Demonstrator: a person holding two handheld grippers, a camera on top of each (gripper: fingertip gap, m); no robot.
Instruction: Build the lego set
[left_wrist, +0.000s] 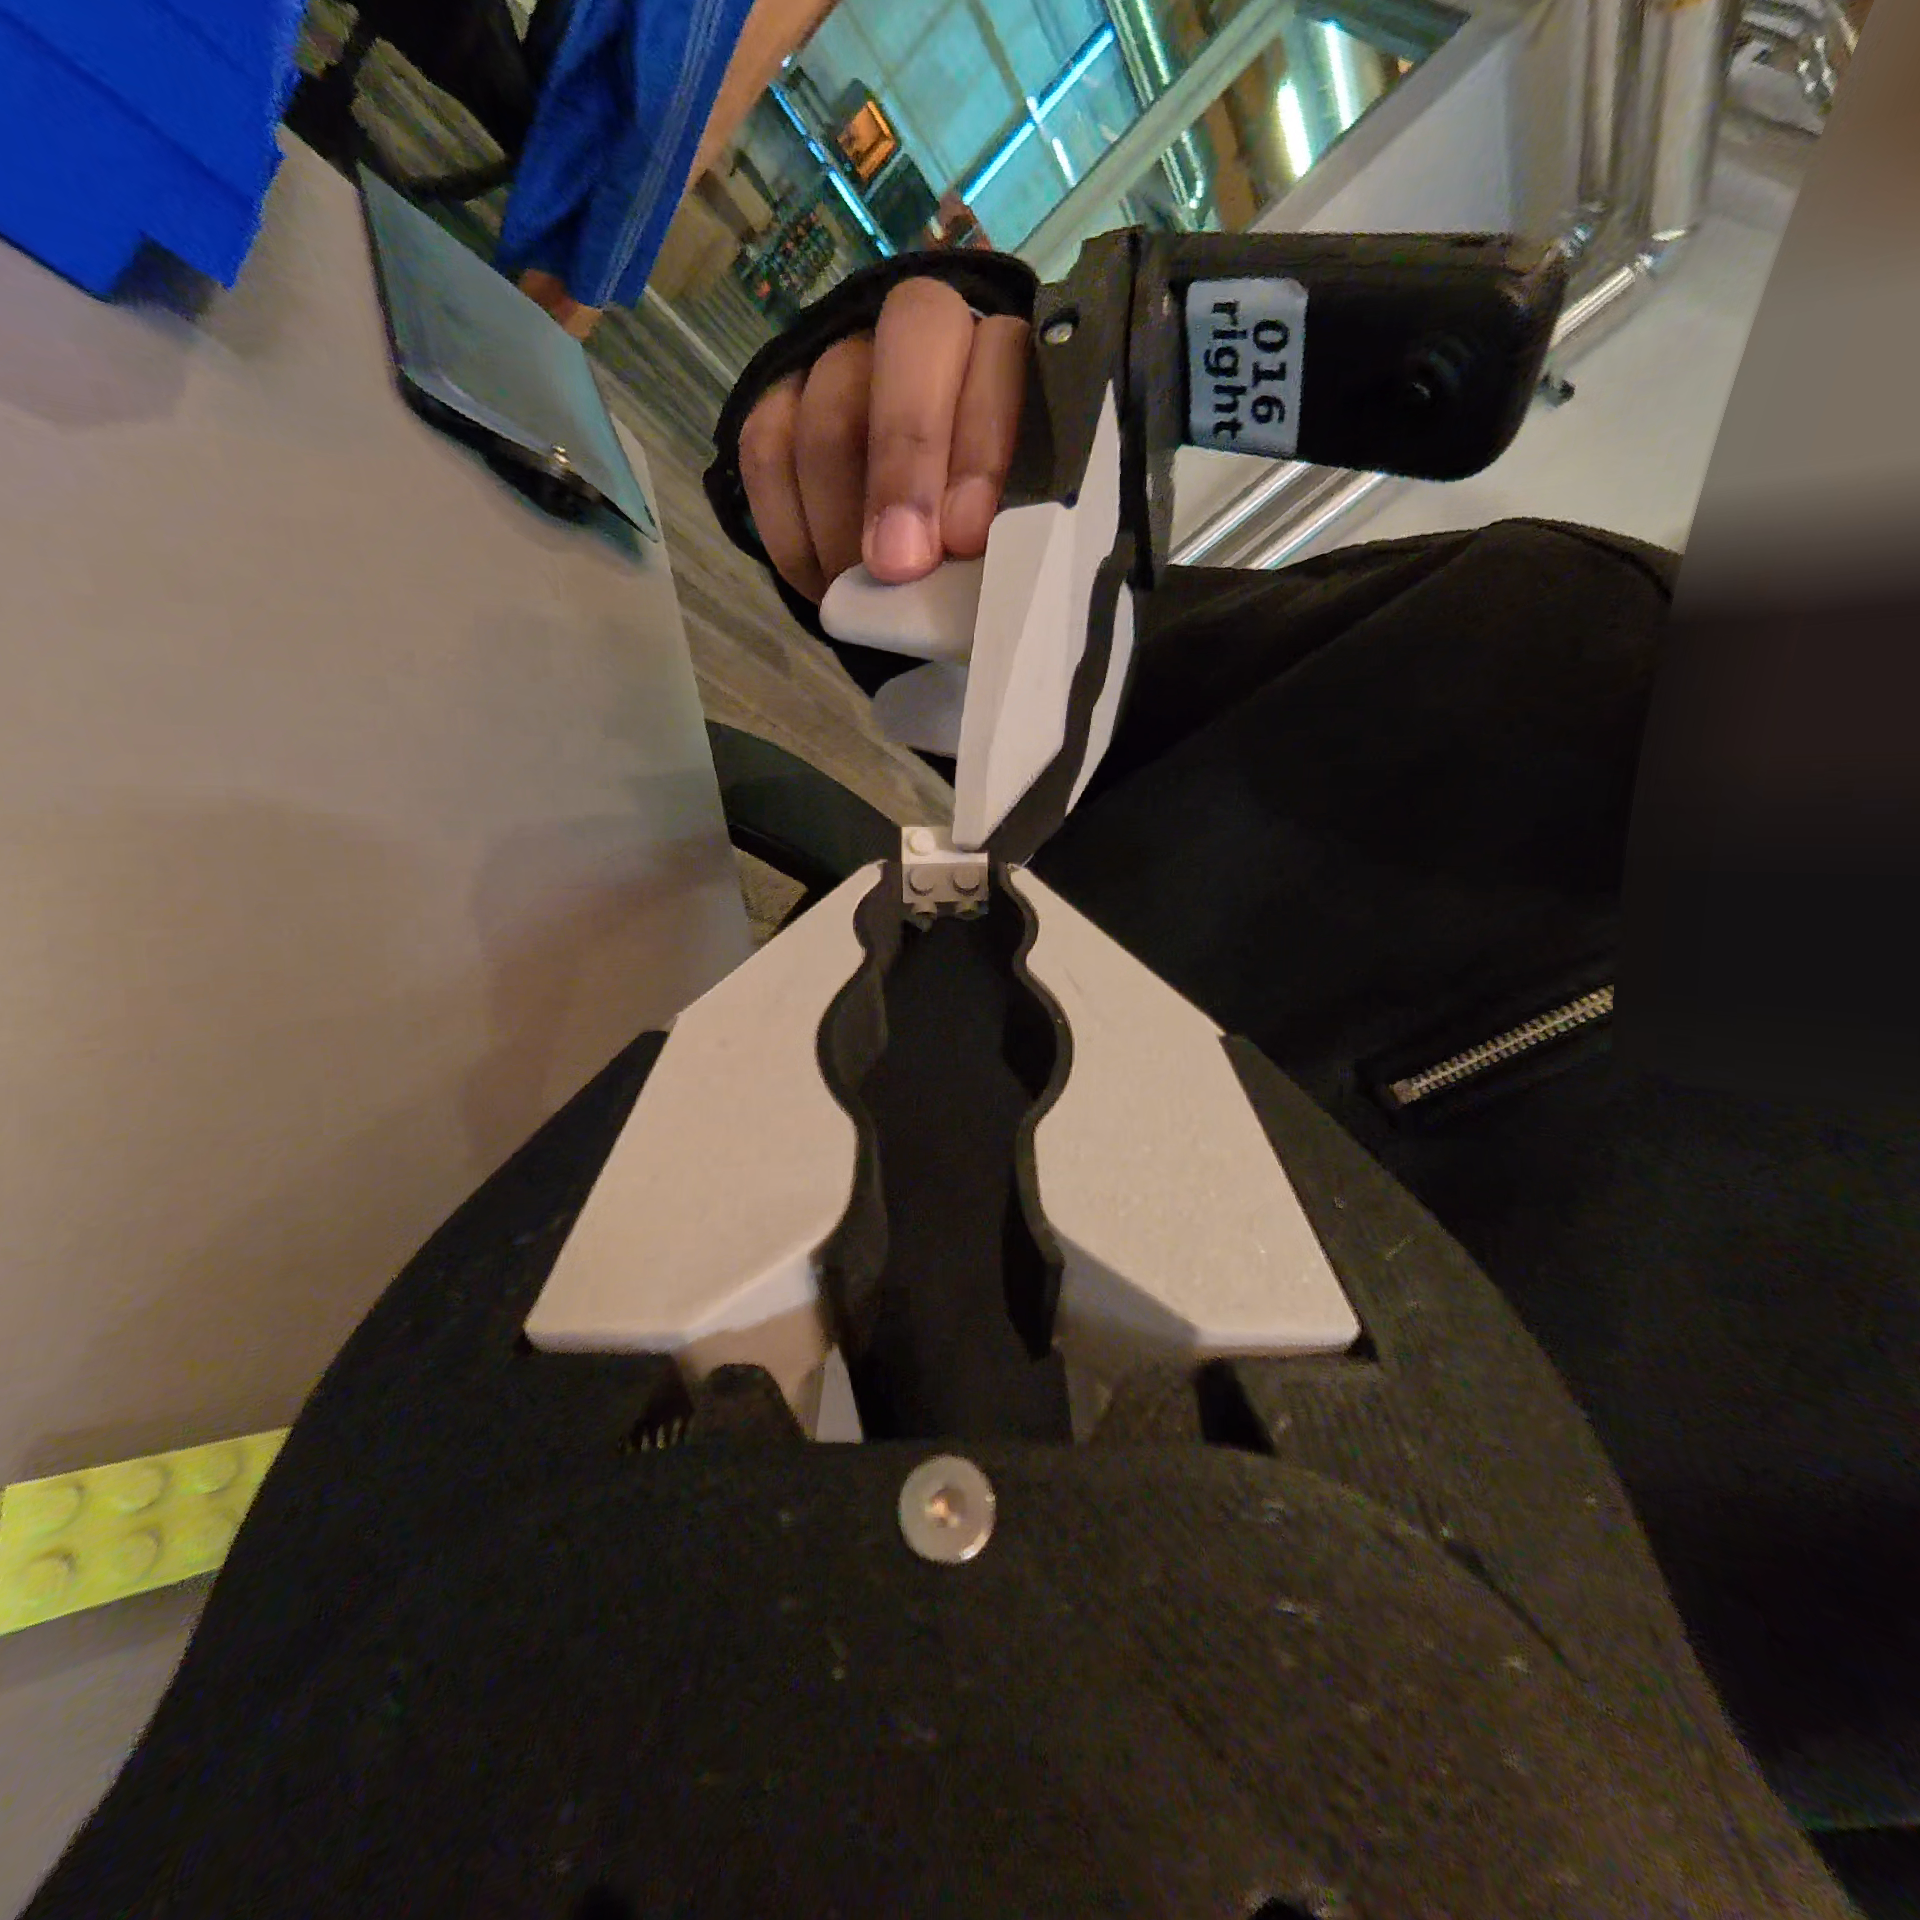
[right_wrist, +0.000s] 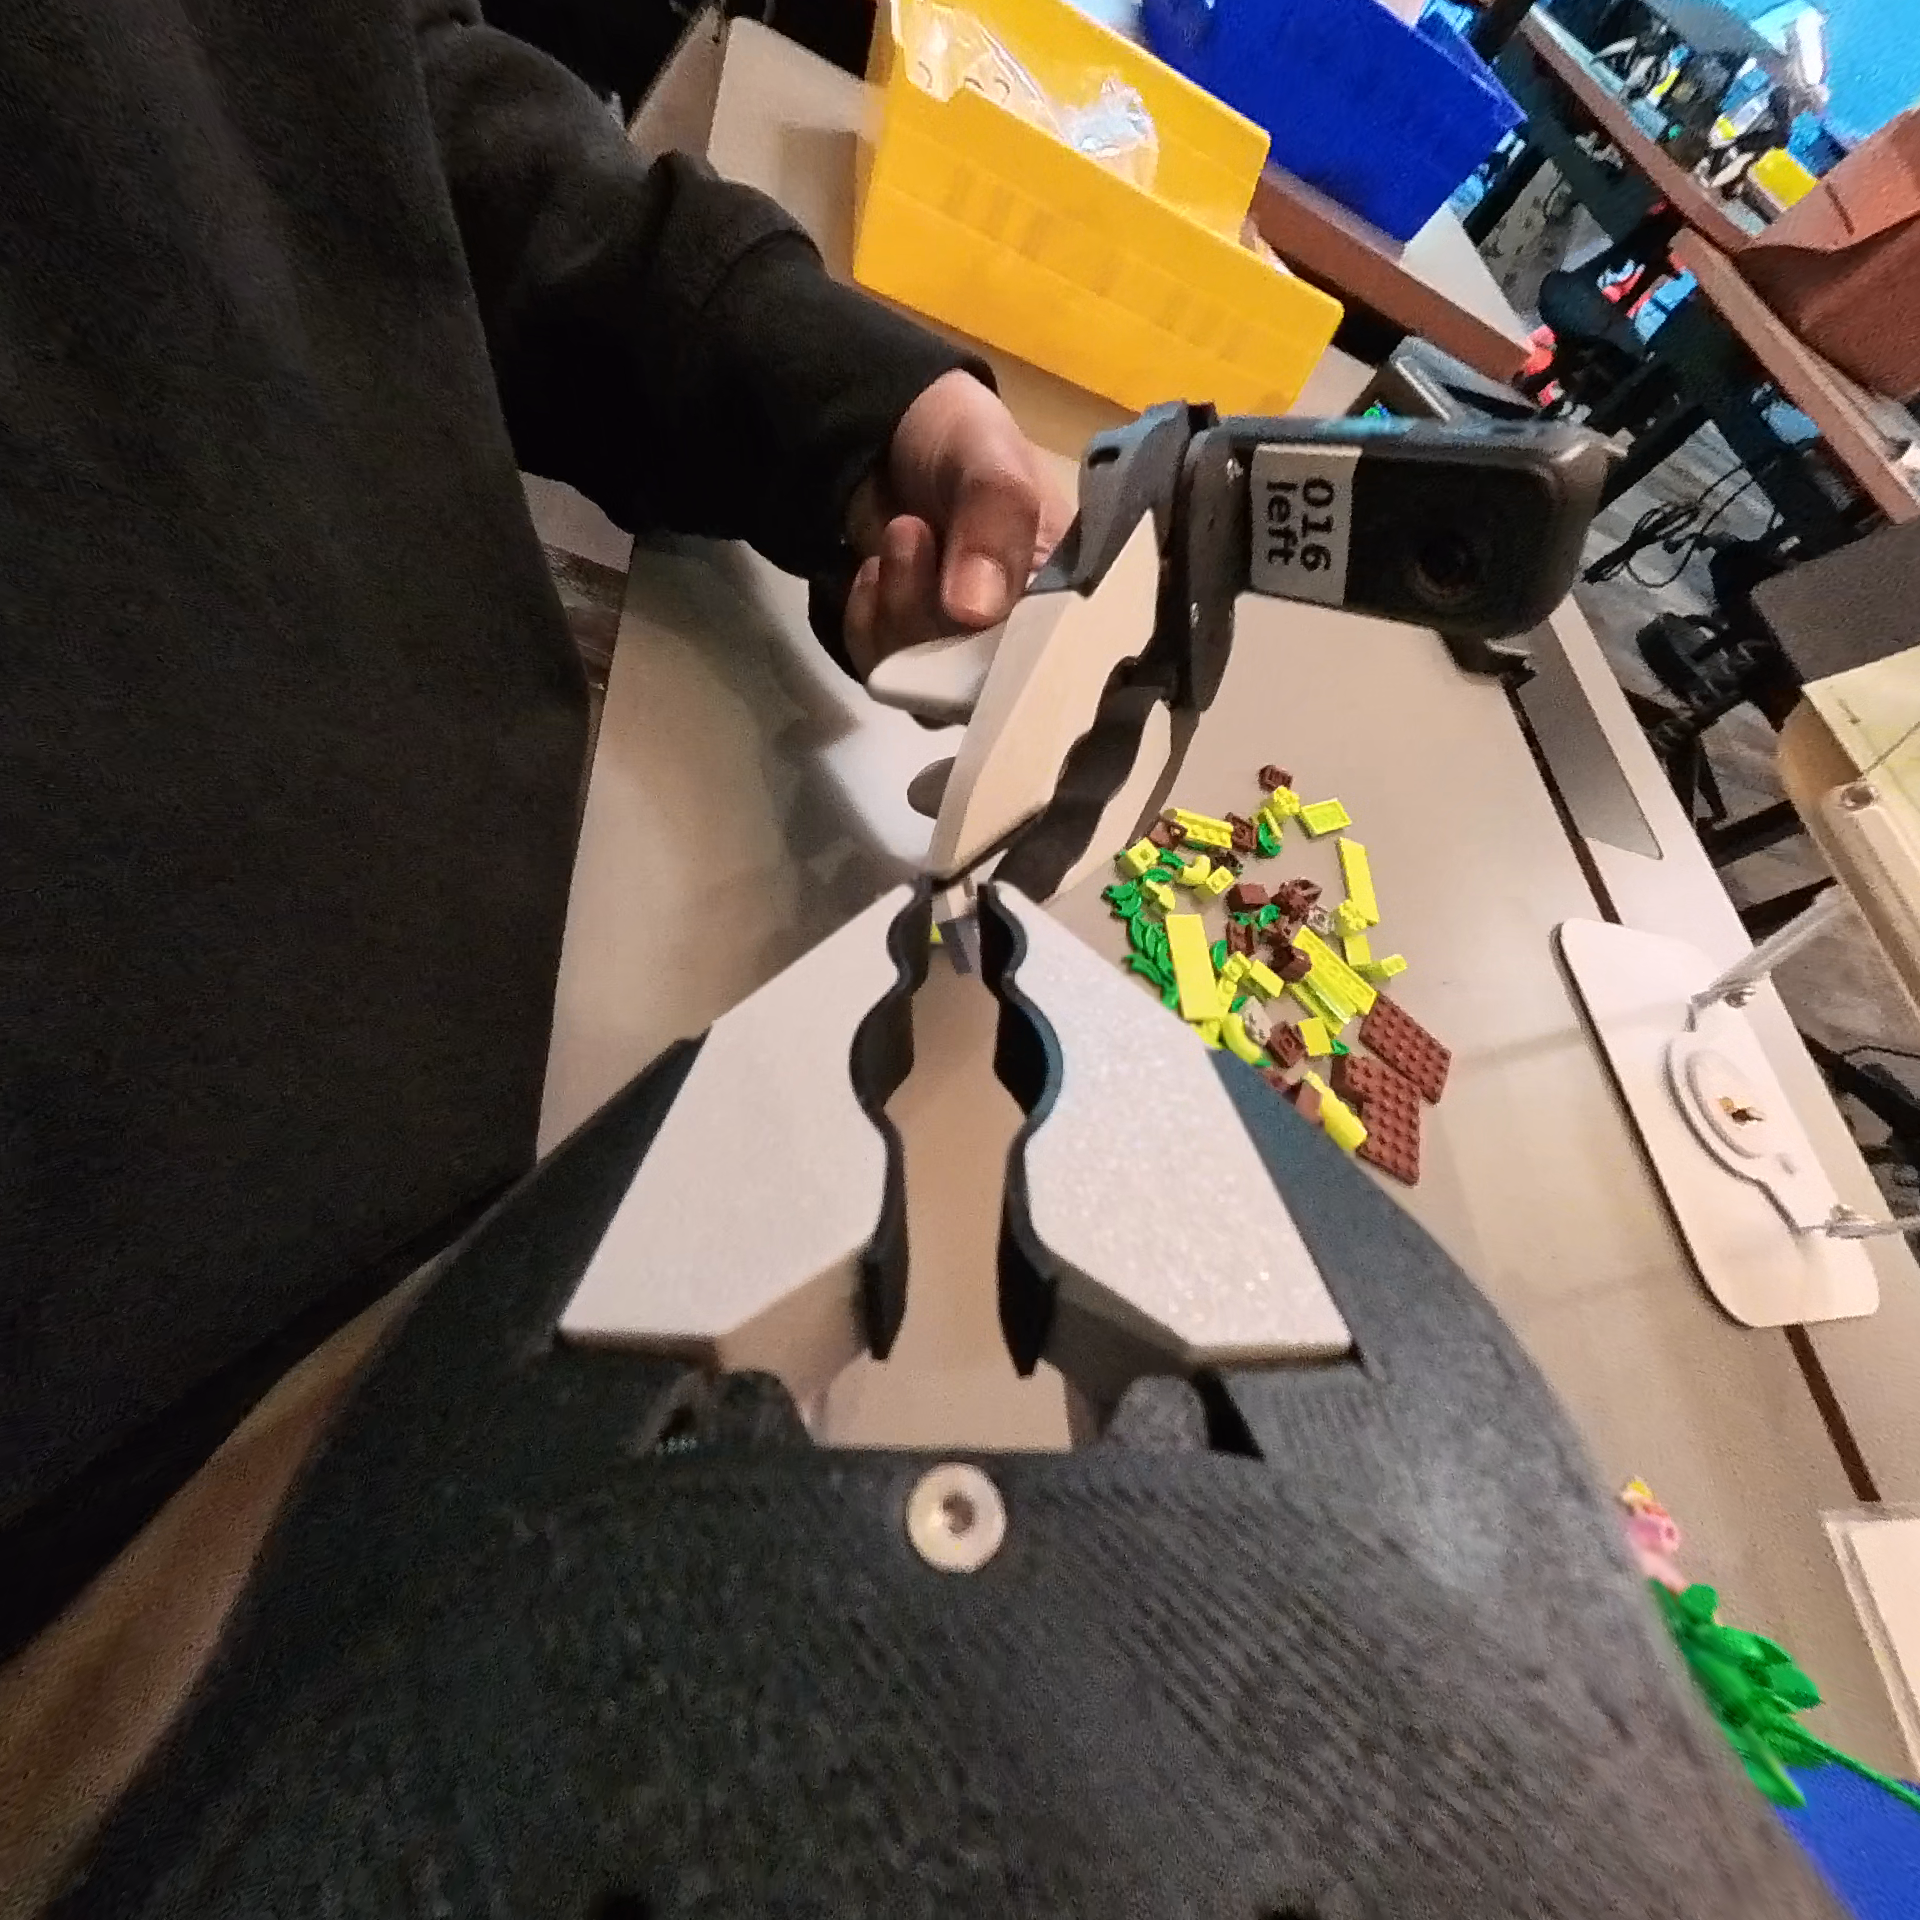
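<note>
Left hand-held gripper clamped on a small grey brick, held up so the right hand-held gripper, slightly apart, can meet it above the bench.

Loose brick pile blocks right; bare table left.

Surfaces, as I saw them

My left gripper had matt, grainy grey plastic fingers; the grey brick looked smooth plastic. The yellow bin and loose pieces appeared glossy plastic, the tabletop smooth, matt.
</note>
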